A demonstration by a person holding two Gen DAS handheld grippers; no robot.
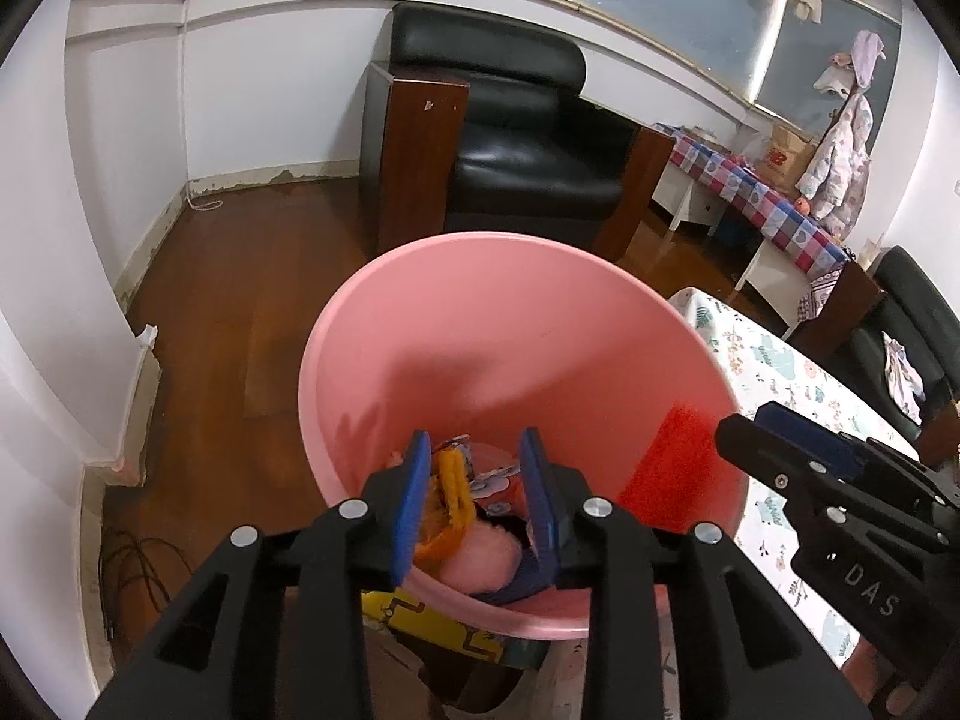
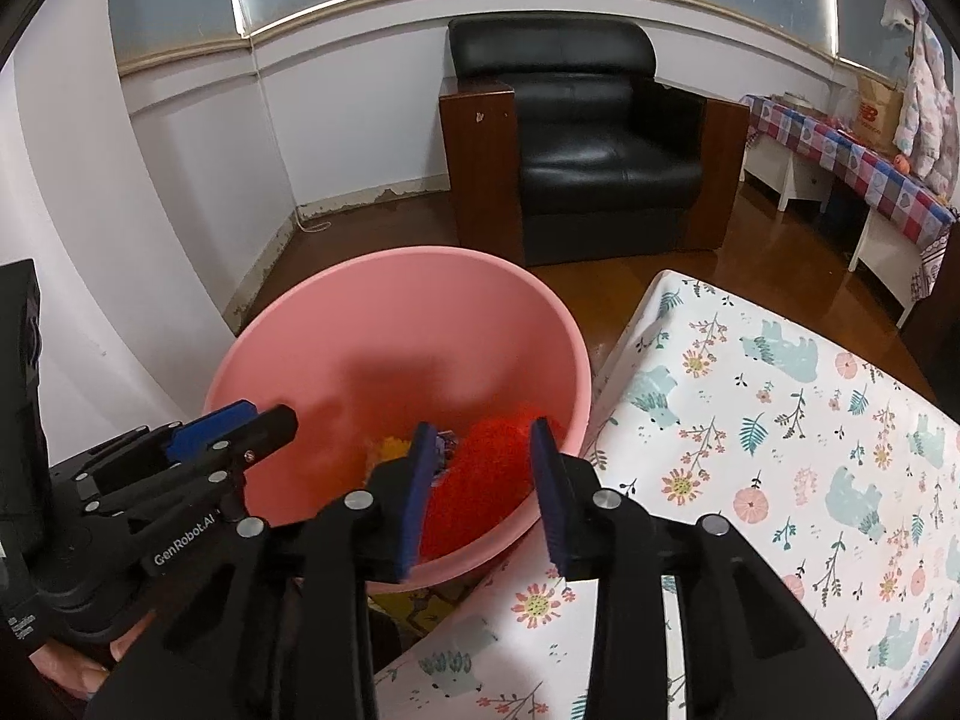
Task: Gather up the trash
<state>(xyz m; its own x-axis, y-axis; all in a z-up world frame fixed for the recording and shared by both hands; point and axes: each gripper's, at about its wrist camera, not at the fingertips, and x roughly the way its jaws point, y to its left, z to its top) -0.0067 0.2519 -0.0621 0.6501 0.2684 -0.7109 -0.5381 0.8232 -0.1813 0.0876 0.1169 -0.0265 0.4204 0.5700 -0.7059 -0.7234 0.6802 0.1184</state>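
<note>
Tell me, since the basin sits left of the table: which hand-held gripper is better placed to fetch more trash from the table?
Right, probably. The right hand-held gripper, open and empty, hangs at the pink basin rim right beside the floral tablecloth; the left hand-held gripper sits over the basin's far side.

Smooth pink plastic basin (image 1: 456, 324)

Your right gripper (image 2: 480, 438): jaws apart over the basin (image 2: 384, 312), red fluff (image 2: 486, 468) below them | your left gripper (image 2: 240, 426): over the basin's left rim | table (image 2: 780, 420): right of basin
</note>
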